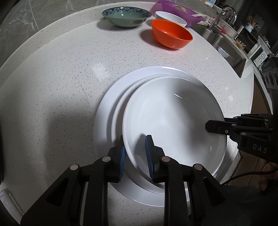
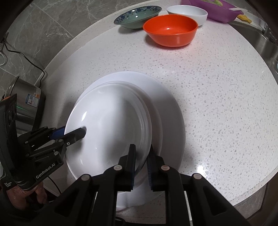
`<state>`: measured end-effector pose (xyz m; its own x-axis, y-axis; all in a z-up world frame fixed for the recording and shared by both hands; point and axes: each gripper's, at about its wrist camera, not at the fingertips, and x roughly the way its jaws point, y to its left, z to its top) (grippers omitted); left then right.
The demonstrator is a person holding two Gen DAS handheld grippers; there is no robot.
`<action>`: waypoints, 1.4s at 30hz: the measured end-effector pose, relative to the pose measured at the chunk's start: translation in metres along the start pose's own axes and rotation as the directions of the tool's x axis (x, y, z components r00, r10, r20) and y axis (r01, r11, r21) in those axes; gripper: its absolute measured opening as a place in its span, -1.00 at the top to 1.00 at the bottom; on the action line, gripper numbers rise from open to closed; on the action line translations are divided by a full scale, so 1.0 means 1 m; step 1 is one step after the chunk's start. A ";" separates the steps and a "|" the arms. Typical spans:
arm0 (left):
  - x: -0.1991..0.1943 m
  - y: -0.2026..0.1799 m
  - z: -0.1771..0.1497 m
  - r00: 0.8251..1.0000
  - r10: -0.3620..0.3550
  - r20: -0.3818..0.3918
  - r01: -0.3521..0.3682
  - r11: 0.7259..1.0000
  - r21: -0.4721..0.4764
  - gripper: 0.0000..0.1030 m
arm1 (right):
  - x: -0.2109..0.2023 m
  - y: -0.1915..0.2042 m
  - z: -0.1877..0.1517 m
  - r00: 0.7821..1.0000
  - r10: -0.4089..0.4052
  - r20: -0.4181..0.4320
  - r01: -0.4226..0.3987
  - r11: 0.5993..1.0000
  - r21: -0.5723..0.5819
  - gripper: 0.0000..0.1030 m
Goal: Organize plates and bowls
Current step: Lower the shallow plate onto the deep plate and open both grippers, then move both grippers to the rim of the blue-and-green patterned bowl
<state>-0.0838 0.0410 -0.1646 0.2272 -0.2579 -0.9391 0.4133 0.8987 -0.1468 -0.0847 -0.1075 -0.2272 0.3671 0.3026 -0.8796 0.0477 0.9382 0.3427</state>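
A: Nearest item: left gripper (image 1: 134,153), jaws astride the near rim of the deep white plate (image 1: 173,121). Status?

B: Closed on that rim, one pad inside, one outside. The right gripper (image 2: 141,163) clamps the opposite rim likewise.

A: Location of the plate?

B: Uppermost on a stack of white plates (image 1: 107,111), off-centre, on the speckled countertop (image 1: 60,87).

A: Handling characteristics?

B: Judged rigid, glazed, slippery and breakable; moderately heavy. Grip the rim only, at two opposed points; keep level.

A: Remaining items?

B: Orange bowl (image 1: 171,33), green bowl (image 1: 126,16) and small white bowl (image 1: 170,17) stand well apart at the far edge.
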 end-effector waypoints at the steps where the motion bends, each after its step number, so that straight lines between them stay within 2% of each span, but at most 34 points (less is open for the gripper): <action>1: 0.000 -0.001 0.000 1.000 -0.002 0.001 0.002 1.000 -0.001 0.55 | 0.000 0.000 0.000 1.000 -0.003 0.002 0.003 1.000 -0.002 0.67; 4: -0.001 -0.002 0.000 1.000 -0.019 0.008 0.019 1.000 -0.001 0.38 | 0.000 0.004 -0.002 1.000 -0.005 0.011 0.005 1.000 -0.010 0.61; 6: -0.003 -0.003 0.000 0.999 -0.040 0.017 0.040 0.999 0.000 0.19 | 0.001 0.006 -0.003 1.000 -0.006 0.016 0.006 1.000 -0.015 0.56; 11: -0.005 -0.002 0.000 0.999 -0.044 0.028 0.044 0.999 -0.002 0.19 | 0.001 0.006 -0.003 1.000 -0.001 0.023 0.002 1.000 -0.012 0.53; 13: -0.007 -0.003 0.001 0.998 -0.046 0.035 0.046 0.999 0.000 0.11 | 0.001 0.006 -0.003 1.000 0.009 0.024 -0.009 1.000 -0.009 0.45; 15: -0.012 -0.005 0.002 0.998 -0.037 0.054 0.037 0.999 0.010 -0.15 | -0.001 0.006 -0.004 0.999 0.024 0.029 -0.024 1.000 -0.009 0.34; 17: -0.019 -0.005 0.003 0.997 -0.023 0.080 0.022 1.000 0.013 -0.29 | -0.001 0.008 -0.005 0.999 0.028 0.032 -0.028 0.999 -0.016 0.22; 19: -0.025 -0.003 0.006 0.995 -0.017 0.097 0.017 1.000 0.001 -0.34 | -0.002 0.008 -0.005 0.999 0.031 0.035 -0.031 0.999 -0.016 0.20; 22: -0.031 0.001 0.010 0.994 0.012 0.111 -0.010 1.000 -0.018 -0.55 | -0.005 0.006 -0.006 0.999 0.037 0.039 -0.037 0.999 -0.005 0.17; 25: -0.038 0.011 0.015 0.991 0.042 0.131 -0.035 0.998 -0.055 -0.67 | -0.015 0.003 -0.007 0.997 0.049 0.060 -0.049 0.999 0.007 -0.02; 27: -0.041 0.021 0.022 0.989 0.064 0.134 -0.054 0.995 -0.080 -0.89 | -0.026 0.000 -0.005 0.993 0.068 0.094 -0.069 0.997 0.015 -0.16; 32: -0.054 0.040 0.047 0.974 0.127 0.186 -0.111 0.989 -0.094 -0.99 | -0.059 -0.011 0.012 0.976 0.119 0.184 -0.124 0.992 0.015 -0.41; 36: -0.065 0.050 0.072 0.960 0.169 0.221 -0.147 0.983 -0.110 -0.99 | -0.079 -0.026 0.035 0.961 0.152 0.233 -0.155 0.988 -0.002 -0.45; 39: -0.068 0.056 0.092 0.951 0.223 0.212 -0.203 0.973 -0.113 -0.99 | -0.089 -0.039 0.058 0.946 0.193 0.262 -0.203 0.979 0.013 -0.46; 42: -0.068 0.067 0.112 0.951 0.230 0.207 -0.200 0.968 -0.154 -0.99 | -0.097 -0.048 0.083 0.933 0.217 0.286 -0.230 0.973 0.011 -0.47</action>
<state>0.0275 0.0787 -0.0756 0.4933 -0.1120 -0.8626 0.2189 0.9757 -0.0015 -0.0457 -0.1958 -0.1311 0.6189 0.4379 -0.6521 -0.0276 0.8418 0.5391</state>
